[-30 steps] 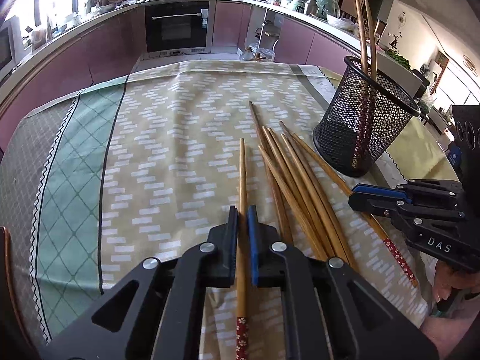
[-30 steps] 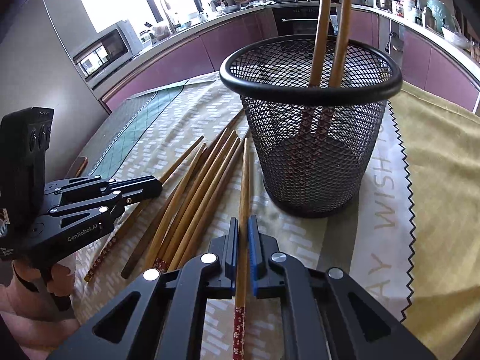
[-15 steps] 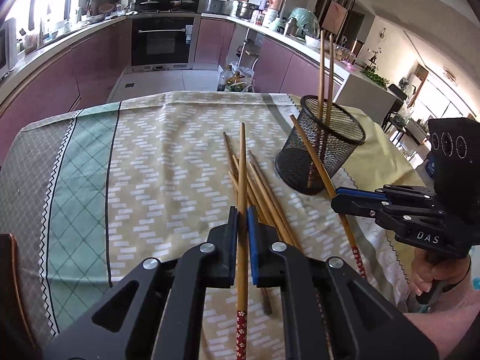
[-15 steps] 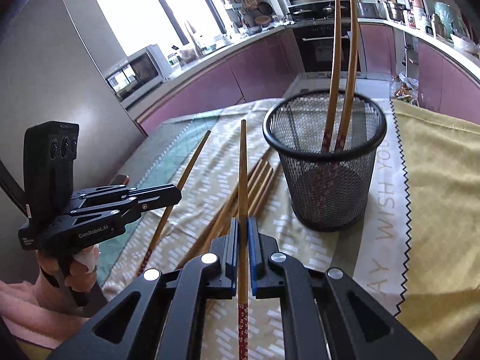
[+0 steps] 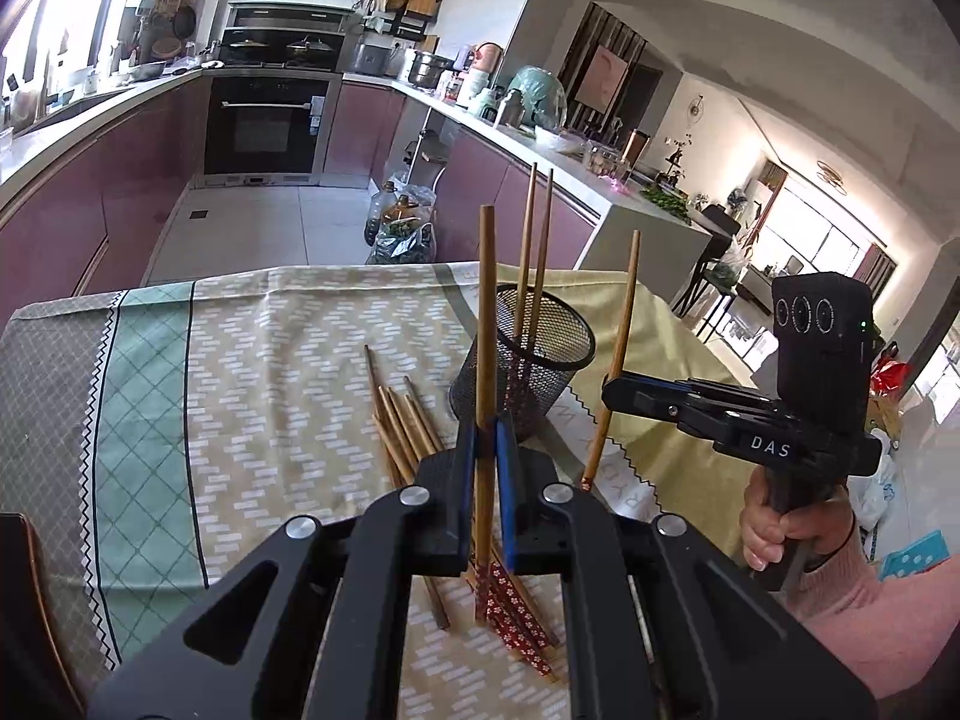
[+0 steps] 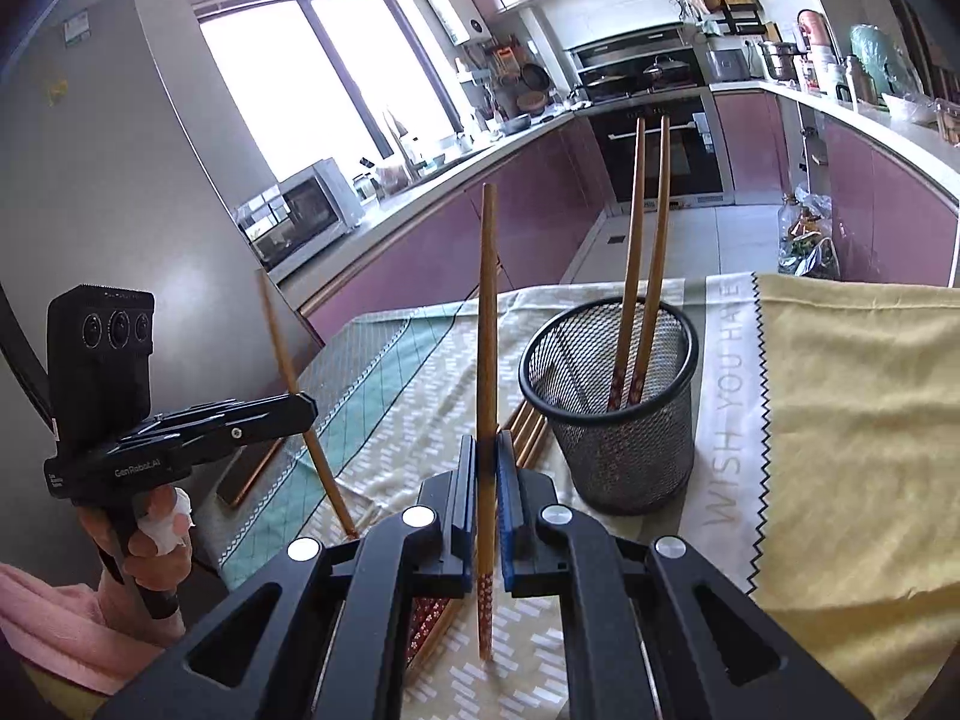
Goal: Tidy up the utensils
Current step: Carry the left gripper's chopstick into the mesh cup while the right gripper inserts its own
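My left gripper [image 5: 486,426] is shut on a wooden chopstick [image 5: 485,312] and holds it upright above the table. My right gripper [image 6: 487,450] is shut on another chopstick [image 6: 487,324], also upright; it shows at the right of the left wrist view [image 5: 618,354]. A black mesh cup [image 6: 618,414] stands on the cloth with two chopsticks [image 6: 645,228] in it; it shows in the left wrist view [image 5: 540,360] just beyond the gripper. Several loose chopsticks [image 5: 402,426] lie on the cloth left of the cup.
The table has a patterned cloth [image 5: 270,396] and a yellow cloth [image 6: 840,420] to the right of the cup. A dark tray edge [image 6: 240,474] lies at the table's left. Kitchen counters and an oven [image 5: 264,120] stand behind.
Both grippers have lifted their chopsticks off the table and tilted them upright. The cup now sits lower and farther away in both views.
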